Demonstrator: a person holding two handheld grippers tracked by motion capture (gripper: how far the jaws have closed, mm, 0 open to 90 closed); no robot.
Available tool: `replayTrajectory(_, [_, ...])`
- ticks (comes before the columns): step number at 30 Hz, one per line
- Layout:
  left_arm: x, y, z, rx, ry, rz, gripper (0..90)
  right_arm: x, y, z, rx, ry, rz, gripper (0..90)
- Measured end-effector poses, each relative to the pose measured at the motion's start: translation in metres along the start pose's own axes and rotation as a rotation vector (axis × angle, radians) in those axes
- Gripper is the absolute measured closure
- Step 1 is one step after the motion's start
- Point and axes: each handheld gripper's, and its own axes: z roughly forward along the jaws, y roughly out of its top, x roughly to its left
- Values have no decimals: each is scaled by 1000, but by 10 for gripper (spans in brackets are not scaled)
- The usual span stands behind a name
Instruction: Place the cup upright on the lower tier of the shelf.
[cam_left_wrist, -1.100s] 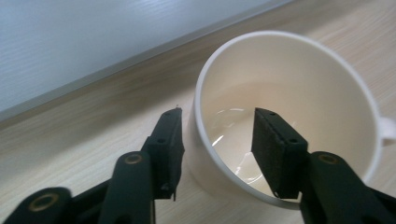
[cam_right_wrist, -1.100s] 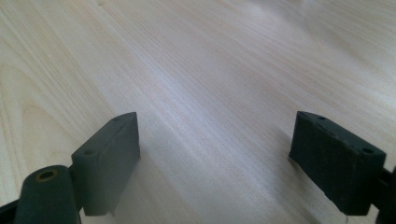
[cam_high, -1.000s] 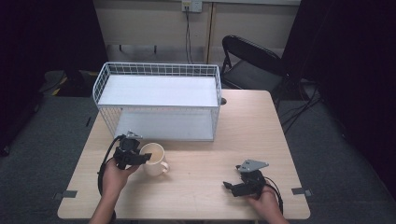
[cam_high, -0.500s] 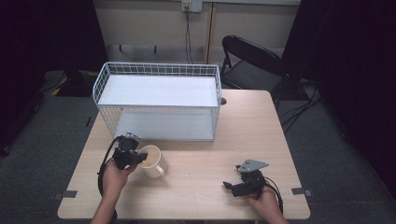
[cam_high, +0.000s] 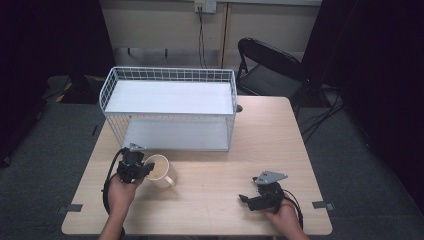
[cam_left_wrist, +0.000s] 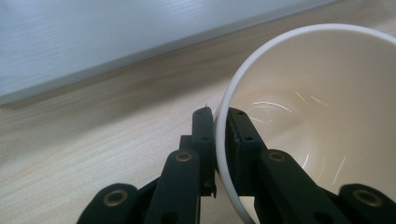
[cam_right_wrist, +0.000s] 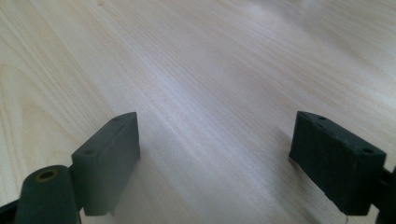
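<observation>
A: What is the room like?

B: A light wooden table (cam_high: 220, 200) stands on a grey carpet floor (cam_high: 45, 150). A white wire basket (cam_high: 170, 107) sits on the far left part of the table. A black folding chair (cam_high: 267, 65) stands behind the far right corner. The walls at both sides are dark.

A: Where is the mug?

B: The cream mug (cam_high: 160, 171) is on the near left part of the table, just in front of the basket. It leans over on its side, with its handle pointing to the right.

A: What does the left gripper (cam_high: 139, 169) do?

B: The left hand (cam_high: 121, 192) reaches up from the near edge. The gripper pinches the mug's rim (cam_left_wrist: 224, 140), with one jaw inside the mug and one outside.

A: And the right one?

B: The right hand (cam_high: 285, 216) rests near the table's near right edge, well apart from the mug. The right gripper (cam_high: 246, 199) points left, low over bare wood (cam_right_wrist: 205, 70), with its jaws spread wide and nothing between them.
</observation>
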Motion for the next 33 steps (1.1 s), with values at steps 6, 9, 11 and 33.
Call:
replayTrajectory(6, [1,2,-1,-47,12,-35,833,0,0,0,0,0,0,150])
replayTrajectory(9, [1,3,-1,-58,19,-38,833,0,0,0,0,-1,0,150])
replayTrajectory(11, [1,4,0,-73,25,-50,833,0,0,0,0,0,0,150])
replayTrajectory(33, [1,18,3,-155,99,-77,834,0,0,0,0,0,-1,150])
